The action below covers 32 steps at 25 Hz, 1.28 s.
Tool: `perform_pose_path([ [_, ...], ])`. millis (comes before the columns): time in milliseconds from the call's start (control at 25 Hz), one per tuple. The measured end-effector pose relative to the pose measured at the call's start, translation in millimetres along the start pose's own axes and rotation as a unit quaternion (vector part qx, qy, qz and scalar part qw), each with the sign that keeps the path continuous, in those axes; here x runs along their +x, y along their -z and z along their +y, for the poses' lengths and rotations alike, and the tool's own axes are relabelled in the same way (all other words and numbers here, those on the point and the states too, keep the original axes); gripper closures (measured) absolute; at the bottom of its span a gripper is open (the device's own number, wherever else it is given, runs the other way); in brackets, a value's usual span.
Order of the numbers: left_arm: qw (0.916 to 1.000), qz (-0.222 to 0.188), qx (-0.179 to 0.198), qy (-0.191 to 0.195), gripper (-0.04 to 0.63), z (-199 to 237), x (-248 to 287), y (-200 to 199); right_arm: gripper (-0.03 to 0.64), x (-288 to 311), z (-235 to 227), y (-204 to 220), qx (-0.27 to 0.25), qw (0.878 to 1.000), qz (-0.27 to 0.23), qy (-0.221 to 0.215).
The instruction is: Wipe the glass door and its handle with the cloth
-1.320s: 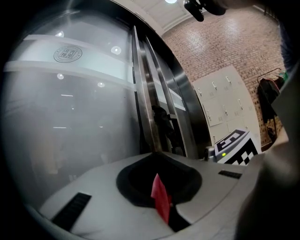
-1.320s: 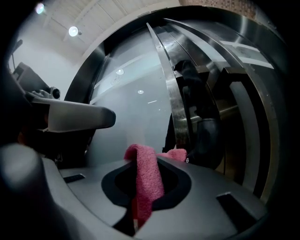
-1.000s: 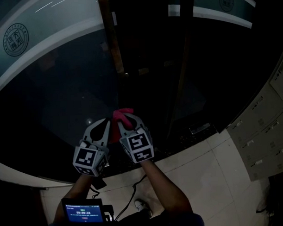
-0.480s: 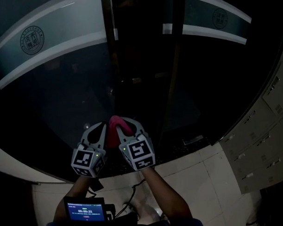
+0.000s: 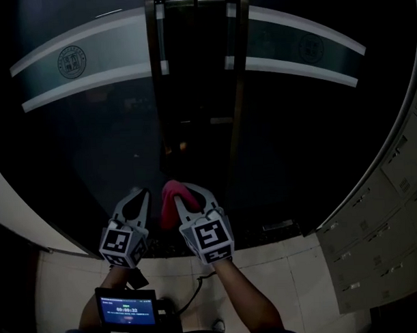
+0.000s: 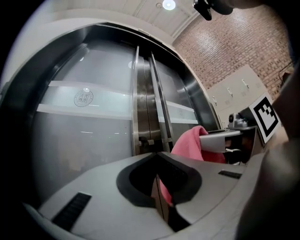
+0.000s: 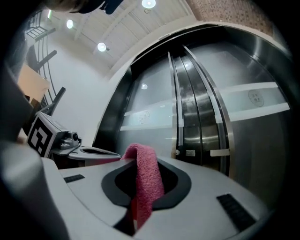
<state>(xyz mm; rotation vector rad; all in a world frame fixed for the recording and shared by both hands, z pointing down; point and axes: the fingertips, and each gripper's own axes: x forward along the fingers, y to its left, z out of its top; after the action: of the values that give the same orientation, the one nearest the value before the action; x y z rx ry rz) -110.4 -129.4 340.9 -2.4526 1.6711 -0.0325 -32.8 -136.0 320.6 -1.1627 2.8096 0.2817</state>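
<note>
While the right gripper held its jaws clamped on it, the pink terry cloth stood up as a folded wad in front of the lower part of the glass door, just left of where the two leaves met. The right gripper view showed the cloth draped over and pinched between the jaws, with the glass some way ahead, so it appeared not yet pressed to the pane, though the dark head view could not settle this.

Beside it, nearly touching, the left gripper had its jaws closed together on nothing; the pink in its own view was the other gripper's cloth.

Compared with a second earlier, both grippers sat slightly lower and the doors had swung from a slanted view to a squared one, with the tall metal pull handles now upright in the middle. This suggested the person had lined up on the handle and door edge, and wiping was about to begin rather than under way.

Across the glass ran a pale frosted band with a round emblem. Grey lockers stood at the right, pale floor tiles lay below, and a small lit screen sat at the bottom edge.
</note>
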Motion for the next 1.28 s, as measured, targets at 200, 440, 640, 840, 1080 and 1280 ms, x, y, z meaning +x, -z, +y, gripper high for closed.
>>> perform_pose_path([
  [200,0.9996,0.016,0.018,-0.016,0.586,-44,-37,-19,0.581,-55,2,-15,-0.001,1.0,0.004,-0.019],
  [440,0.9996,0.017,0.013,-0.021,0.586,-48,-67,-30,0.583,-89,9,-24,0.01,1.0,-0.007,0.002],
  [640,0.9998,0.017,0.002,-0.005,0.588,-46,-79,-24,0.583,-96,20,-27,0.011,1.0,-0.014,0.017],
  [840,0.9999,0.014,0.006,0.004,0.588,-41,-84,-28,0.583,-98,29,-26,0.015,0.999,-0.012,0.027],
  [1080,0.9998,0.012,-0.012,0.012,0.586,-40,-85,-20,0.581,-102,31,-24,0.017,0.999,-0.009,0.035],
  [1280,0.9997,0.011,-0.005,0.02,0.588,-41,-82,-22,0.583,-102,29,-21,0.018,0.999,-0.008,0.042],
])
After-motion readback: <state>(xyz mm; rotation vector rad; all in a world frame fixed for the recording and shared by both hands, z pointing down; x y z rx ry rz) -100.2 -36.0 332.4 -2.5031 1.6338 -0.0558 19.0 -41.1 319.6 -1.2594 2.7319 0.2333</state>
